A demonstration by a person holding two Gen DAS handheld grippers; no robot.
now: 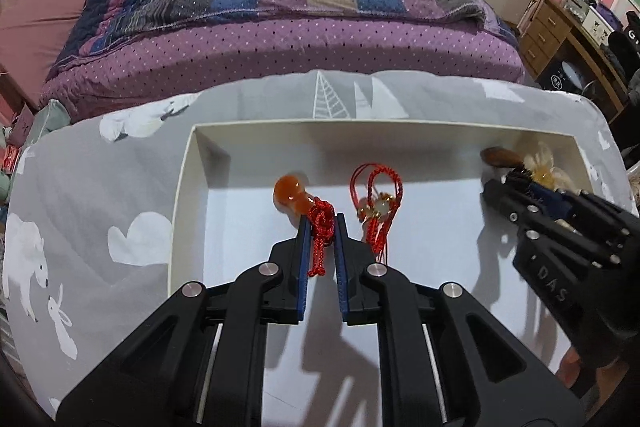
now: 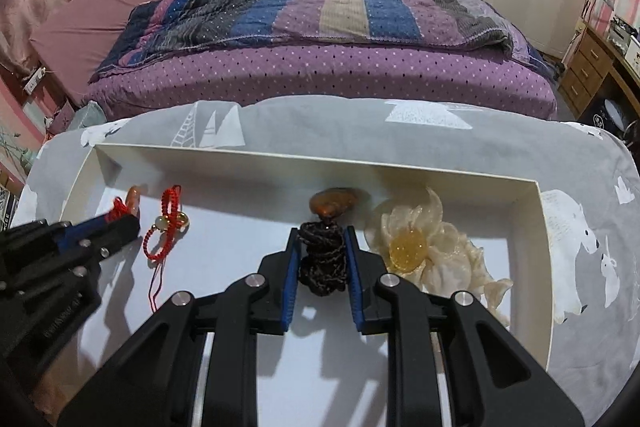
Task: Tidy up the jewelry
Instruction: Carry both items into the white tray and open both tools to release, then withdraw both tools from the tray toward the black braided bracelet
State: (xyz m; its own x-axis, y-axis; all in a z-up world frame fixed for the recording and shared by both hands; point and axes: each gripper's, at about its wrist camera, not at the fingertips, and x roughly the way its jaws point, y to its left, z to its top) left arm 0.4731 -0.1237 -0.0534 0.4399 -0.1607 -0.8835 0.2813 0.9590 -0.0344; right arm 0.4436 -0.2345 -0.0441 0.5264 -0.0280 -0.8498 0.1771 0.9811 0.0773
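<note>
Left tool (image 1: 322, 223): jaws nearly closed, blue pads pinching the bunched red cord (image 1: 321, 227) of an orange gourd pendant (image 1: 291, 195); the gourd lies just past the fingertips on the floor of the white tray (image 1: 182, 187), and the cord's tail hangs back between the pads.
Right tool (image 2: 320, 241): jaws narrowly parted, clamped on a wad of dark braided cord (image 2: 323, 261); its brown stone pendant (image 2: 334, 203) sits just beyond the tips, near the tray's far wall.
Between the tools: a red string bracelet with pale beads (image 2: 166, 223) lies loose on the tray floor, just right of the left tool.
Right of the right tool: a cream flower piece with an amber centre (image 2: 408, 247), just beside the right finger.
Under the tray: a grey cloth with polar bears (image 1: 88, 195) covering the worktop.
Beyond: a bed with a purple dotted quilt (image 1: 280, 43).
</note>
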